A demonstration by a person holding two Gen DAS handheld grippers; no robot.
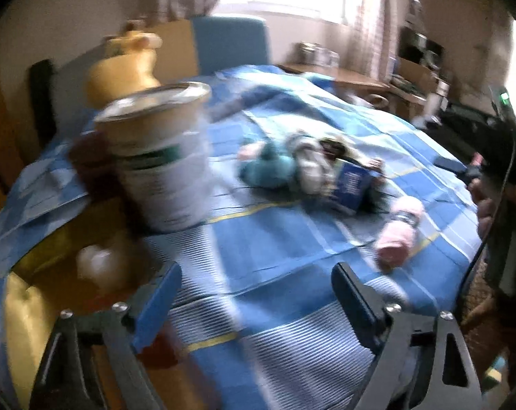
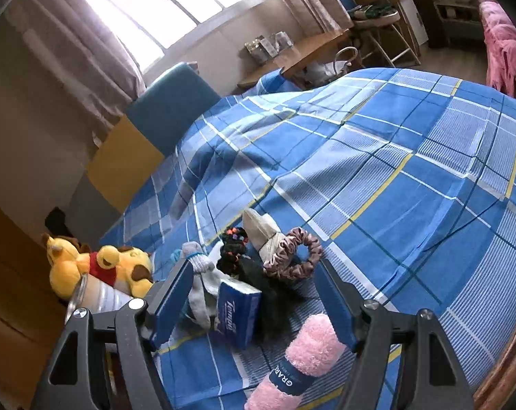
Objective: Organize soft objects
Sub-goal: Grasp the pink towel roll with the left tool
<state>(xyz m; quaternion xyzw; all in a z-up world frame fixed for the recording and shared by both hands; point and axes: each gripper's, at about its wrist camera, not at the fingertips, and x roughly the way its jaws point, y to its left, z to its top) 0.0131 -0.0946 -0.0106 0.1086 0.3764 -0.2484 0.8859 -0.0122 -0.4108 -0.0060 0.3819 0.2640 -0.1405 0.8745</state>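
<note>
Pink rolled towel (image 2: 297,358) lies on blue plaid bedspread (image 2: 411,177), just beside tissue pack (image 2: 237,311) | right gripper (image 2: 254,300) agape above it, left gripper (image 1: 254,294) agape, empty | soft, light: pinch mid-roll at paper band

Location: a bedroom in a home. Indicators: a bed (image 2: 411,177) covered with a blue plaid sheet fills most of both views. A padded headboard (image 2: 169,109) in blue and yellow panels stands at its far left end. A curtained window (image 2: 162,3) admits daylight behind it. A wooden table (image 2: 292,58) carrying small containers stands near the window. Plush toys (image 2: 100,266) lie at the bed's near left edge.
</note>
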